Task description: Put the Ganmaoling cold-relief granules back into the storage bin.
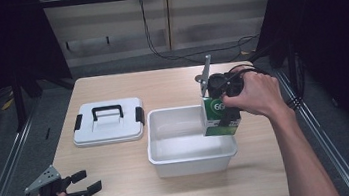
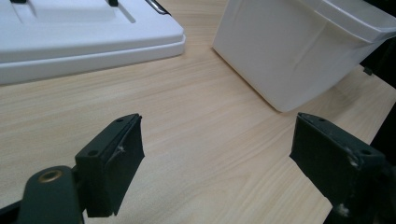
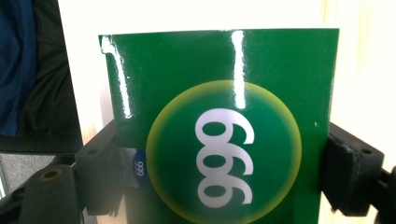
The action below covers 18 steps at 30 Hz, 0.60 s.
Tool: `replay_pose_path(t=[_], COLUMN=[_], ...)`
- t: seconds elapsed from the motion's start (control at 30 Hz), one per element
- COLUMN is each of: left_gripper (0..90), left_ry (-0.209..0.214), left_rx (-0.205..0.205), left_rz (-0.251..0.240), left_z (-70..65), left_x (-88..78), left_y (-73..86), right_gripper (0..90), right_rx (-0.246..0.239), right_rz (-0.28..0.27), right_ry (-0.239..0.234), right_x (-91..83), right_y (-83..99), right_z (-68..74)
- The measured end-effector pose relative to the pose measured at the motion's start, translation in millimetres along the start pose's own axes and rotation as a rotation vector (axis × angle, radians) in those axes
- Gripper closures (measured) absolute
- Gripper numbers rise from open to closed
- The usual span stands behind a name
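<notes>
Nearest to us in the high view, our left gripper (image 1: 86, 182) hangs over the table's front left corner with its jaws spread wide and nothing between them, parked, we judge, to keep clear of the work. Farther off, our right gripper (image 1: 226, 114) clamps a green box (image 1: 215, 118) and holds it upright over the right end of the white bin (image 1: 170, 165), low against the inner wall, which suggests we are lowering it in. The bin's lid (image 1: 110, 131), with its black handle and latches, lies flat on the wooden table (image 1: 128, 189) just left of the bin, set aside so the opening stays free. From the left gripper view, the two black jaws stand well apart over bare wood, with the lid (image 2: 88, 44) ahead on one side and the bin's outer wall (image 2: 289, 51) on the other. From the right gripper view, the jaws press on the opposite edges of the glossy green box (image 3: 219, 116), its printed face with white numerals toward the camera, a grip across the narrow width that should hold it steady.
</notes>
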<state>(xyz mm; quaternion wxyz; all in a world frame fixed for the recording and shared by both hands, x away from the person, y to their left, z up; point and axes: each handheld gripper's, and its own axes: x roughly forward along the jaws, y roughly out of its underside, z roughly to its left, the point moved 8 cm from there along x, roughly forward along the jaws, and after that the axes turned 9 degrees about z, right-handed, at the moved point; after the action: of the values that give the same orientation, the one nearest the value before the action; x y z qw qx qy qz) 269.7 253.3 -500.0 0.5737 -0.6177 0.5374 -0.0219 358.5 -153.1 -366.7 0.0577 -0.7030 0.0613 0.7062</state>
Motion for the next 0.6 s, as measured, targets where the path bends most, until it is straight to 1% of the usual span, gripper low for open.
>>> replay_pose_path(t=[0.17,0.23,0.27,0.33,0.47,0.5,0.57,0.6], left_gripper=[16.7,16.7,16.7,16.7,16.7,16.7,16.7,16.7], left_ry=[0.001,0.001,0.002,0.001,0.002,0.002,0.001,0.001], left_rx=[0.0,0.0,0.0,0.001,0.001,0.0,0.002,0.003], left_rz=[0.0,0.0,0.0,0.0,0.001,0.002,0.002,0.002], left_z=[-0.2,-0.2,-0.3,-0.2,0.0,0.1,0.4,0.2], left_x=[0.0,0.0,-0.1,-0.1,0.0,0.2,0.3,0.3], left_y=[0.0,0.0,0.0,0.0,0.1,0.2,0.1,0.1], right_gripper=[15.9,15.9,15.9,15.9,15.9,15.9,15.9,15.9], right_rx=[-0.012,-0.027,-0.023,-0.031,-0.032,-0.037,-0.038,-0.04], right_rz=[0.007,0.003,0.007,0.026,0.03,0.032,0.03,0.03], right_ry=[-0.009,-0.01,-0.011,-0.006,-0.015,-0.021,-0.02,-0.027], right_x=[8.8,10.9,12.2,17.0,22.7,26.7,28.2,32.1], right_y=[-9.8,-13.1,-14.3,-15.3,-15.7,-15.7,-15.8,-15.6], right_z=[0.9,0.4,0.7,-0.5,-1.1,-1.2,-1.6,-2.1])
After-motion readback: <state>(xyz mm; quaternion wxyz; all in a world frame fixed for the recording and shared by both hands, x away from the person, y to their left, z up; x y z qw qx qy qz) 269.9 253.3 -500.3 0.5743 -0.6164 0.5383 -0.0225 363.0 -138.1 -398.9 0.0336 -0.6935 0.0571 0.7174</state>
